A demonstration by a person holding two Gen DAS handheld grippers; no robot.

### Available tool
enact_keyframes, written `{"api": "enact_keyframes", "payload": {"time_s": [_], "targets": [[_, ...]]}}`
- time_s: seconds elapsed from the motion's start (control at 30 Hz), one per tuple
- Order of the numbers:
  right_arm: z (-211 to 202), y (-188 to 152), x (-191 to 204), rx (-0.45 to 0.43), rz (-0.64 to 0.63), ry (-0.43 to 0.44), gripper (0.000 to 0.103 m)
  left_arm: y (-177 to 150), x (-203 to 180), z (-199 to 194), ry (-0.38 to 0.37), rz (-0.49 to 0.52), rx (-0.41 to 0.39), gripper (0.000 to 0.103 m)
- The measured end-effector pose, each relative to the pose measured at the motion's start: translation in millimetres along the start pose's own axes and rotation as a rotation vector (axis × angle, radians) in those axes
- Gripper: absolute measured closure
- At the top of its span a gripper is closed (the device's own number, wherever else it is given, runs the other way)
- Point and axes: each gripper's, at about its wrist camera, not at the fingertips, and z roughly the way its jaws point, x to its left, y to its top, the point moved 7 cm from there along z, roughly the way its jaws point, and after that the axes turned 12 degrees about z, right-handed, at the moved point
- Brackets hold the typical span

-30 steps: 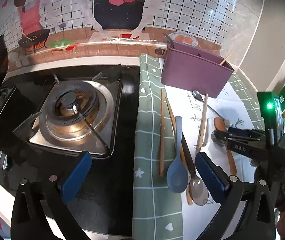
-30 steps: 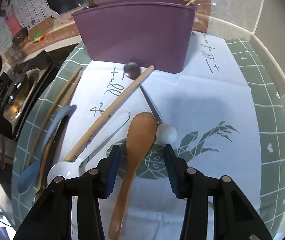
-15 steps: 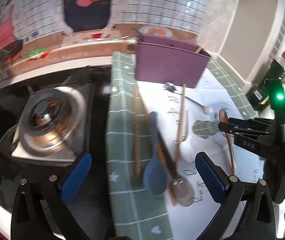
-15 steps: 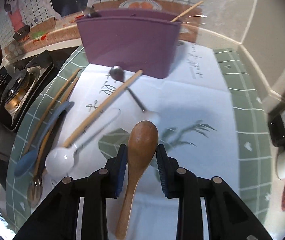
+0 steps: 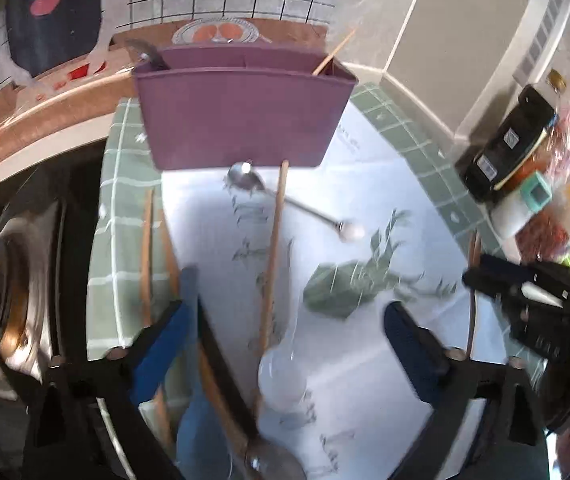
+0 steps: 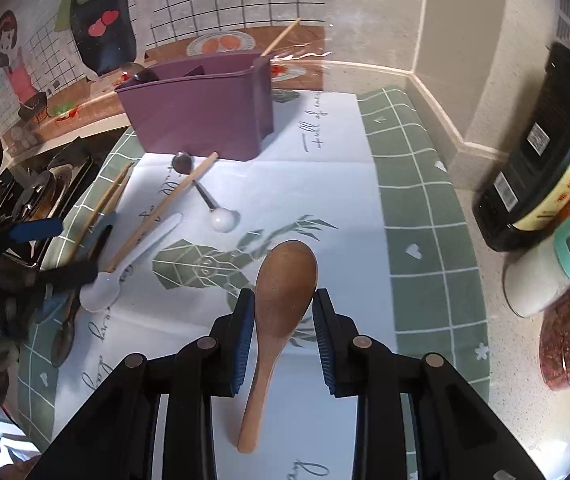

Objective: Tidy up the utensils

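- Right gripper (image 6: 283, 320): jaws closed on the wooden spoon (image 6: 281, 308), raised off the mat.
- Left gripper (image 5: 285, 344): jaws wide apart, empty, above the white spoon (image 5: 283, 372).
- Purple utensil holder (image 6: 205, 120): upright.

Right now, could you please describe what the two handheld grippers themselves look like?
Both are alike. The left gripper and the right gripper each have a black plastic frame with angular linkage arms joined by round silver rivets, and flat blue pads line the insides of their fingers. No cables or sleeves show clearly.
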Motion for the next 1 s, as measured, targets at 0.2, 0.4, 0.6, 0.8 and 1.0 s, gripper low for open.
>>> {"api": "enact_keyframes", "payload": {"time_s": [0.2,0.4,0.6,0.8,1.0], "targets": [[6,1,-17,0.000,0.025,0.007,0.076,24,-17,15,-0.028,0.048,0.004,0.046],[10,4,-32,0.004,0.049,0.016,0.076,37,-57,48,-0.046,0.159,0.024,0.062],[10,7,-44,0.000,0.063,0.007,0.076,53,-54,73,0.054,0.073,0.030,0.062],[13,7,-50,0.006,0.072,-0.001,0.076,54,-53,87,0.131,-0.007,0.052,0.062],[11,5,-55,0.004,0.074,-0.008,0.076,52,-63,97,0.153,0.001,0.065,0.062]]}}
